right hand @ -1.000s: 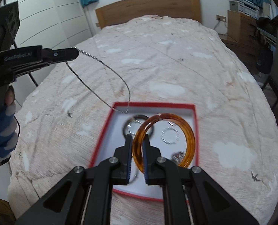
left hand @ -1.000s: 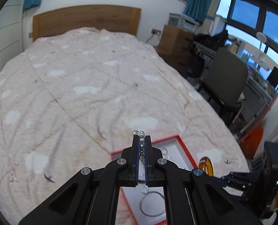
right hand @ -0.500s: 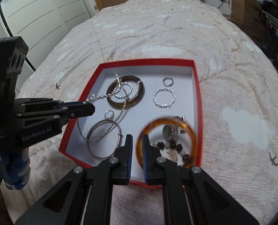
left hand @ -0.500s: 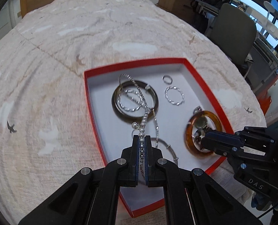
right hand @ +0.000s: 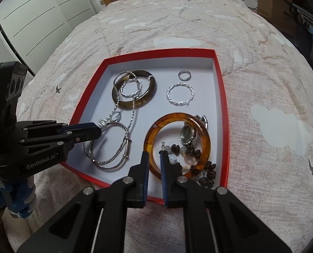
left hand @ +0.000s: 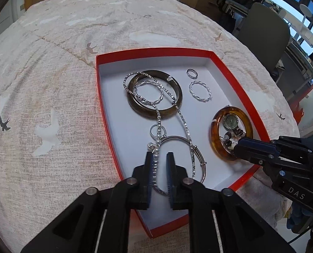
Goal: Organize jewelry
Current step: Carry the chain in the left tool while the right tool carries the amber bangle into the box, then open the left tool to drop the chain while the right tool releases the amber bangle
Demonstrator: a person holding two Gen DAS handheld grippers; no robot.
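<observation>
Bedspread (left hand: pixel 50 84), necklace (left hand: pixel 156 109) now lowered into red box (left hand: pixel 240 88), left gripper (left hand: pixel 159 158) opening.

Near corner of red tray (left hand: pixel 198 51) hidden under left gripper (left hand: pixel 159 158) fingers in left wrist view. Tail of silver chain (left hand: pixel 178 109) runs between opening jaws, lost behind blue pad; contact with pads unclear. Near arc of amber bangle (right hand: pixel 207 141) covered by right gripper (right hand: pixel 154 158) fingers in right wrist view. Bead bracelet (right hand: pixel 207 175) partly behind bangle, beads too small to count. Watch (right hand: pixel 187 136) dial unreadable. Gloved hand (right hand: pixel 15 194) cut off by left edge. Room furniture at upper right blurred, cropped by fisheye rim.
</observation>
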